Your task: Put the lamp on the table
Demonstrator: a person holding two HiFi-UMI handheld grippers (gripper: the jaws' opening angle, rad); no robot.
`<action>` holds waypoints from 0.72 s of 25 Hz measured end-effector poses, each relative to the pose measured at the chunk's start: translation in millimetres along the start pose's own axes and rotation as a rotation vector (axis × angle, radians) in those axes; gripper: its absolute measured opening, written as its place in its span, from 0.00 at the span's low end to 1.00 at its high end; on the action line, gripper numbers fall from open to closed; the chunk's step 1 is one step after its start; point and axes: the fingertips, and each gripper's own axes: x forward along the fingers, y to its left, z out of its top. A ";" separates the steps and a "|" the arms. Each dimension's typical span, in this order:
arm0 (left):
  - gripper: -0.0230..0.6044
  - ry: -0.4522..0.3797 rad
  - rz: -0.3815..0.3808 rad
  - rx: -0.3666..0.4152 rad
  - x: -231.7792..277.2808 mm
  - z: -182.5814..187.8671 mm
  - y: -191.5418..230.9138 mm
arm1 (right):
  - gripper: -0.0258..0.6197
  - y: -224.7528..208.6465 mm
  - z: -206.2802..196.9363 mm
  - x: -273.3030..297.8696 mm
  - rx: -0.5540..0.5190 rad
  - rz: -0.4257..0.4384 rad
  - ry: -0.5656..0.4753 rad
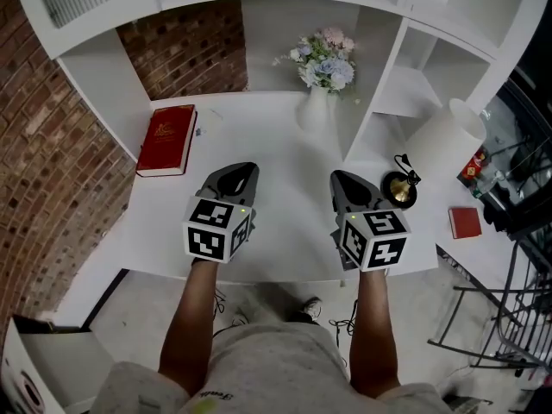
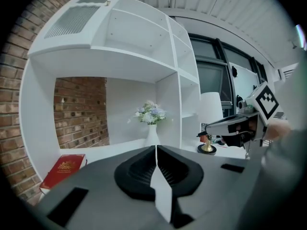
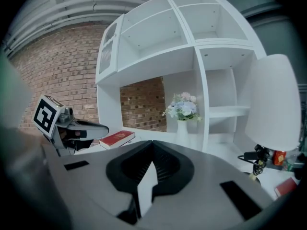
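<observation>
The lamp (image 1: 444,134) has a white shade and a brass base, and it stands on the right part of the white table (image 1: 285,231), in front of the shelf bays. It shows at far right in the left gripper view (image 2: 209,110), and its shade (image 3: 271,104) looms close in the right gripper view. My right gripper (image 1: 338,178) hovers just left of the lamp's base, jaws shut, nothing held. My left gripper (image 1: 246,169) hangs over the table's middle, also shut and empty. Each gripper's own view, left (image 2: 156,150) and right (image 3: 152,145), shows its jaws meeting in a line.
A large red book (image 1: 167,139) lies at the table's left, by the brick wall. A white vase of flowers (image 1: 317,102) stands at the back centre. A small red book (image 1: 466,222) lies right of the lamp. White shelves (image 1: 414,84) rise behind.
</observation>
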 end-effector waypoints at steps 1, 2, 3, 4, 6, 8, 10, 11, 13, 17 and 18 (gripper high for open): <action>0.05 -0.001 0.007 0.004 -3.6 -0.8 2.6 | 0.04 3.1 -1.3 -0.1 0.000 0.002 0.001; 0.04 -0.001 0.013 0.009 -6.5 -1.3 4.6 | 0.04 5.8 -2.6 -0.5 0.001 0.004 0.001; 0.04 0.000 0.016 0.016 -8.6 -1.6 6.3 | 0.04 8.0 -3.4 -1.1 0.002 0.004 0.001; 0.04 0.002 0.018 0.022 -10.2 -1.7 7.9 | 0.04 9.7 -3.6 -1.6 0.003 0.004 0.000; 0.03 0.004 0.019 0.017 -13.1 -2.0 10.9 | 0.04 12.2 -3.2 -2.9 0.004 0.003 -0.001; 0.03 0.003 0.020 -0.006 -15.8 -2.6 13.5 | 0.04 13.8 -2.1 -5.1 0.003 0.001 -0.004; 0.03 0.004 0.019 -0.021 -16.7 -3.5 14.3 | 0.04 14.0 -0.9 -7.2 0.001 -0.005 -0.006; 0.03 0.005 0.016 -0.023 -16.7 -4.3 13.7 | 0.04 14.1 -0.7 -8.0 0.000 -0.007 -0.006; 0.03 0.008 0.008 -0.028 -16.8 -6.3 12.1 | 0.04 14.6 -0.7 -9.1 -0.001 -0.011 -0.004; 0.03 0.016 -0.004 -0.049 -15.6 -12.1 10.9 | 0.04 14.3 -2.4 -9.7 -0.003 -0.016 0.000; 0.03 0.018 -0.007 -0.053 -15.0 -13.1 10.7 | 0.04 13.7 -3.0 -9.7 -0.003 -0.018 0.002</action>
